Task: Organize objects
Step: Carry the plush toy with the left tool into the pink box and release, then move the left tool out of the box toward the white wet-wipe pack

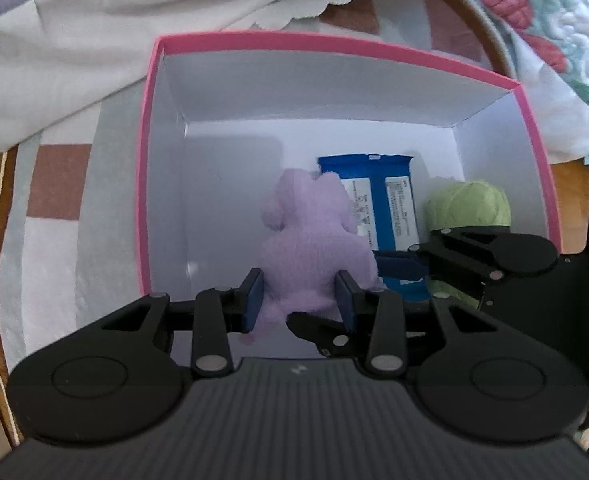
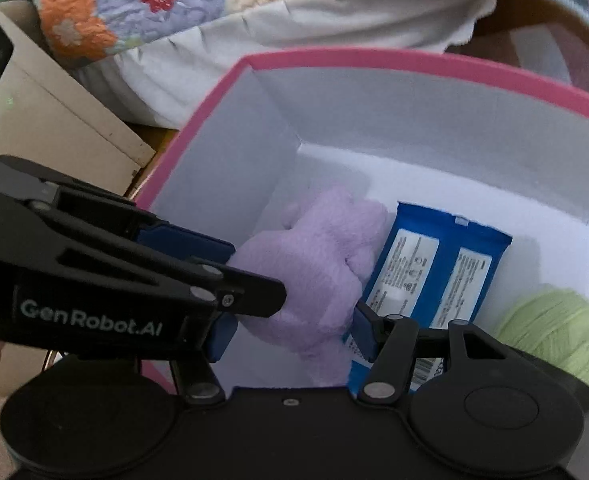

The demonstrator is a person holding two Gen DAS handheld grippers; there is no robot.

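Both grippers are down inside the pink-rimmed white cardboard box [image 1: 147, 184], and both have the soft lilac plush toy [image 1: 314, 240] between their blue pads. The left gripper [image 1: 300, 298] is clamped on the toy's near end: its jaws stand narrow, with the fleece bulging out past both pads. The right gripper [image 2: 294, 322] comes at the same toy from the side, crossing under the left one. Its jaws stand wider, one on either side of the toy's lower body, but whether they press on it or only flank it I cannot tell from these views.

Relative to the box, the plush toy lies near the middle of the floor, its long axis running from the near wall toward the far wall, head end pointing away from the left gripper. It looks to be resting on or just above the floor; the contact itself is hidden. Just beside it, toward the box's right wall, lies a flat blue foil packet with white label panels [image 1: 374, 200], touching or slightly under the toy's edge. A ball of pale green yarn [image 1: 468, 204] sits in the near right corner, against the wall. The left half of the box floor is bare.

By my reading, the toy is being set down. The release turns on letting go without dragging it across the packet; the left gripper, holding the near end along the toy's length, is the one that controls that.
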